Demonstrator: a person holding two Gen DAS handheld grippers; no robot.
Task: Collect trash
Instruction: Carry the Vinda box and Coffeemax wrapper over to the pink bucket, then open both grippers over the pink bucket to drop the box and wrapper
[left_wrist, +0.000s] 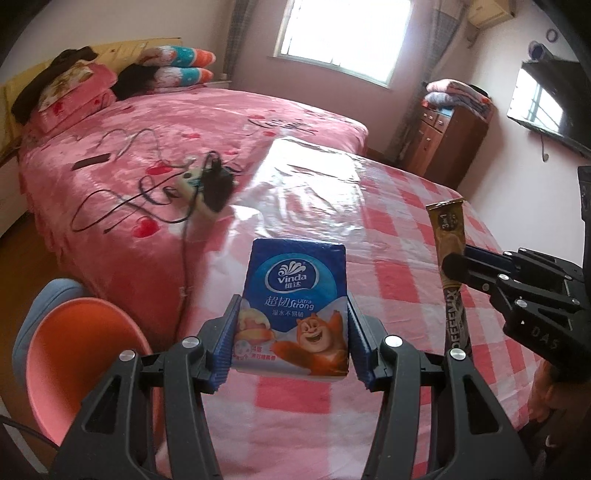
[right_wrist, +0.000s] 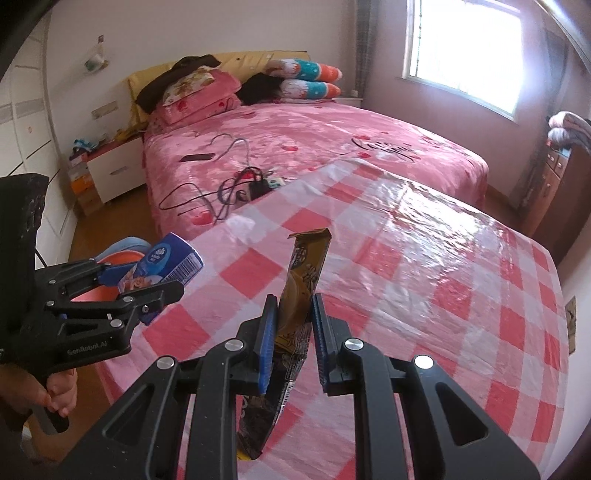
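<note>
- The left claw (left_wrist: 291, 332) is closed on a blue Vinda tissue pack (left_wrist: 295, 299), which is held by its two long sides, above the checked worktop (left_wrist: 388, 229).
- The right claw (right_wrist: 293, 332) is clamped on a brown 3-in-1 coffee sachet (right_wrist: 301, 284), which is pinched near its middle and stands upright, its torn top end free above the pads.
- Both items are carried clear of the worktop; no bin can be identified with certainty, though an orange round container (left_wrist: 77, 354) is seen low at the left edge, beside the bed (left_wrist: 184, 122).
- The tissue pack is judged light and soft: it is expected to give under pressure, so a grip across the narrow width, as now, is favoured, with the glossy film counted as slightly slippery.
- The sachet is judged very light, thin and limp; it may be empty, since its top looks open. A hold near the middle is thought to keep it from folding over or sliding out.
- Neither item is considered fragile, so a short drop on release is judged to carry little risk.
</note>
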